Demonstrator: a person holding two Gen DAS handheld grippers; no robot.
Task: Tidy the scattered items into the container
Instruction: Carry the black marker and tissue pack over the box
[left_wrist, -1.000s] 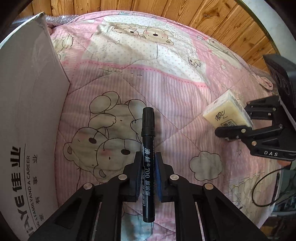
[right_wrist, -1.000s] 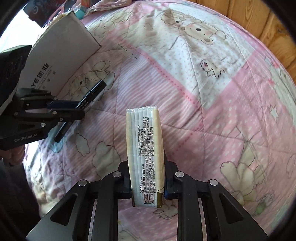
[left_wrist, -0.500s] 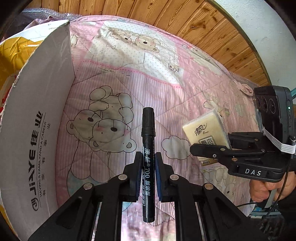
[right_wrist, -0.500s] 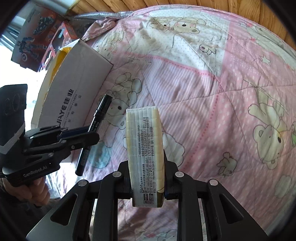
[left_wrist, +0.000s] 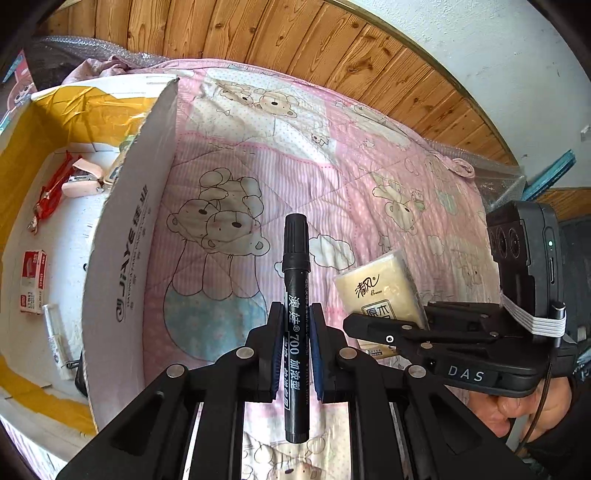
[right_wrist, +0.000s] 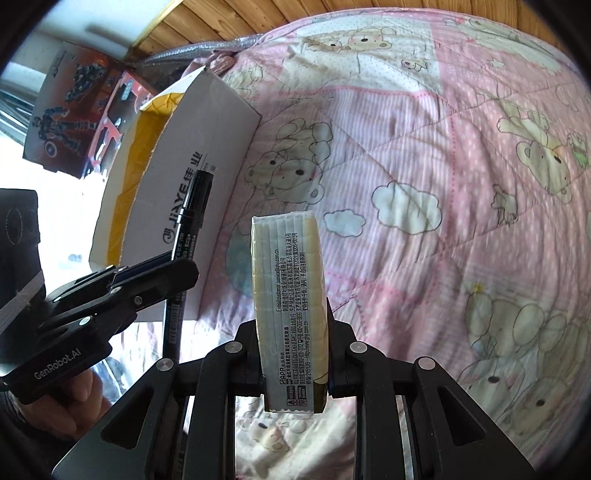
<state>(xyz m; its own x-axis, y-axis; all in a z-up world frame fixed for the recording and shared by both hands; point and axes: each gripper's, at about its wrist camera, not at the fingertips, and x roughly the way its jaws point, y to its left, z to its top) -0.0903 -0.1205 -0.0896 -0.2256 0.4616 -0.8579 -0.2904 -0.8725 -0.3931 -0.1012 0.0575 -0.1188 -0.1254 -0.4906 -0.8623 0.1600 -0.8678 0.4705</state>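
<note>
Now left gripper (left_wrist: 294, 334) fingers clamp a black marker (left_wrist: 295, 295), right gripper (right_wrist: 291, 347) fingers clamp a tissue pack (right_wrist: 290, 295); both held above the pink bear quilt (left_wrist: 332, 177), beside the open cardboard box (left_wrist: 122, 236) holding small items.

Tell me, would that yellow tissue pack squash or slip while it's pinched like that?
The tissue pack probably gives a little: it is soft paper in thin film. Its glossy wrap may be slippery, yet the right gripper clamps it across its narrow sides and it stands upright. It looks light, so a drop into the cardboard box seems harmless.
</note>
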